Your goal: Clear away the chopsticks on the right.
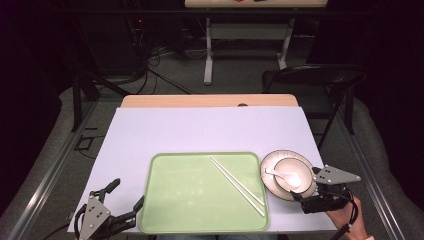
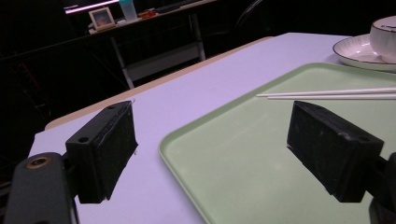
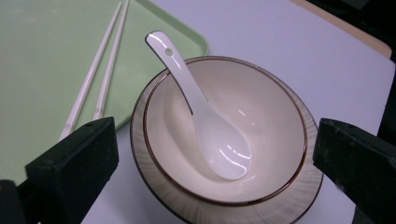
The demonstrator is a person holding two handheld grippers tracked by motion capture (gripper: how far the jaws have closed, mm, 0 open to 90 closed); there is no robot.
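Note:
A light green tray (image 1: pixel 190 200) lies on the white table cover, with a pair of white chopsticks (image 1: pixel 237 185) lying diagonally on its right half. Right of the tray sits a white bowl (image 1: pixel 291 173) on a plate (image 1: pixel 270 165), and a white spoon (image 1: pixel 284 176) rests in the bowl. My right gripper (image 1: pixel 306 189) is open just right of the bowl; in the right gripper view its jaws flank the bowl (image 3: pixel 261 116) and spoon (image 3: pixel 210 135). My left gripper (image 1: pixel 127 195) is open at the tray's left front corner, its jaws astride the tray edge (image 2: pixel 187 163).
The wooden table edge (image 1: pixel 210 100) shows beyond the cover. A black folding chair (image 1: pixel 320 80) stands at the back right, and another table's legs (image 1: pixel 208 50) are farther back. Cables lie on the floor behind.

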